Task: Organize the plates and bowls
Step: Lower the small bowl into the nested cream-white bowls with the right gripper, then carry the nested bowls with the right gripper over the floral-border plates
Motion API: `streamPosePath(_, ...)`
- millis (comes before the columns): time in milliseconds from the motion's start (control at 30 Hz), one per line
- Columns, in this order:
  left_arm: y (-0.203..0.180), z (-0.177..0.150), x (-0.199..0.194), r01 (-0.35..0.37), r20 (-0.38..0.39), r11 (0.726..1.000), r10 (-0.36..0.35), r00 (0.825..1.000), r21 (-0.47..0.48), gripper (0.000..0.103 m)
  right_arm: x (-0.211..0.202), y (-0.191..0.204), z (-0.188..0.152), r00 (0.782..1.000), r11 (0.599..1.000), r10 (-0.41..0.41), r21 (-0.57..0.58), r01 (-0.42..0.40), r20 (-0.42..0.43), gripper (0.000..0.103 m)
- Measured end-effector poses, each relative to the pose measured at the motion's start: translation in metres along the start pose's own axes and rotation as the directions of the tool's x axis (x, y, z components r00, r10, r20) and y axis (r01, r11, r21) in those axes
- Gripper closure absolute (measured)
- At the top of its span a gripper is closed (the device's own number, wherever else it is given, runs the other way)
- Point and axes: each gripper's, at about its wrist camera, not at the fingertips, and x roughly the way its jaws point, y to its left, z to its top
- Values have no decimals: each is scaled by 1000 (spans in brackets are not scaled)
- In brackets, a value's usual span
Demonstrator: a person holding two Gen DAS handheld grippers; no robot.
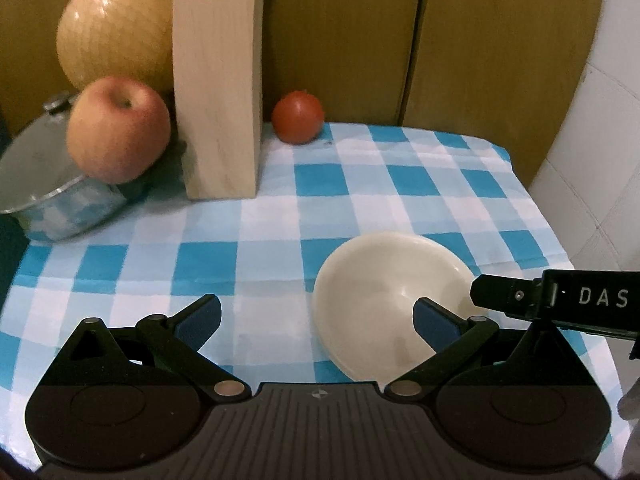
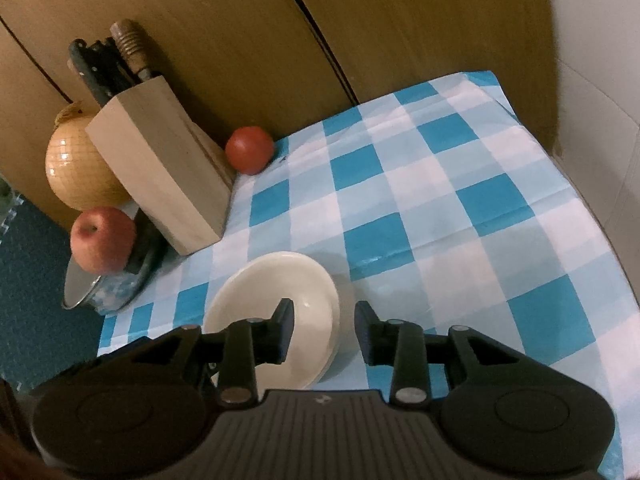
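A cream shallow bowl (image 1: 384,280) rests on the blue-and-white checked cloth (image 1: 248,224); its edge looks doubled, as if two are stacked. My left gripper (image 1: 316,312) is open wide just above the cloth, its right finger (image 1: 434,320) over the bowl's inside and its left finger over bare cloth. In the right wrist view, my right gripper (image 2: 324,316) straddles the right rim of the bowl (image 2: 276,280): one pad is inside, the other outside, and a gap shows on both sides. A finger of the right gripper (image 1: 504,294) reaches in at the bowl's right edge.
At the back left stand a wooden knife block (image 1: 218,88), a tomato (image 1: 298,117), a yellow melon (image 1: 114,24) and an apple (image 1: 118,128) on a lidded steel pot (image 1: 52,200). Wooden cabinet doors (image 1: 360,40) close the back. A white wall (image 1: 600,160) borders the right.
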Motion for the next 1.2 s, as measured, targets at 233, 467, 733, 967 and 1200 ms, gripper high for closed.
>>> streamPosePath(233,5,2,15,-9,-60,1000,8,998,-21,1,12,-5,1,999,1000,5,24,-4,-39,70)
streamPosePath(467,2,-1,25,1,-115,1000,-2,993,-9,9,26,-7,-2,994,999,17,45,-13,-105,70)
streamPosePath(733,-2,-5,31,2,-155,1000,-1,988,8,10,34,-7,-6,989,998,39,61,-30,-145,81)
streamPosePath(967,0,-7,36,43,-192,998,-49,980,-37,41,34,-6,-7,989,998,42,50,-36,-145,89)
streamPosePath(1200,-3,-6,28,56,-163,998,-60,985,-34,53,32,-2,-7,989,998,59,41,-54,-136,91)
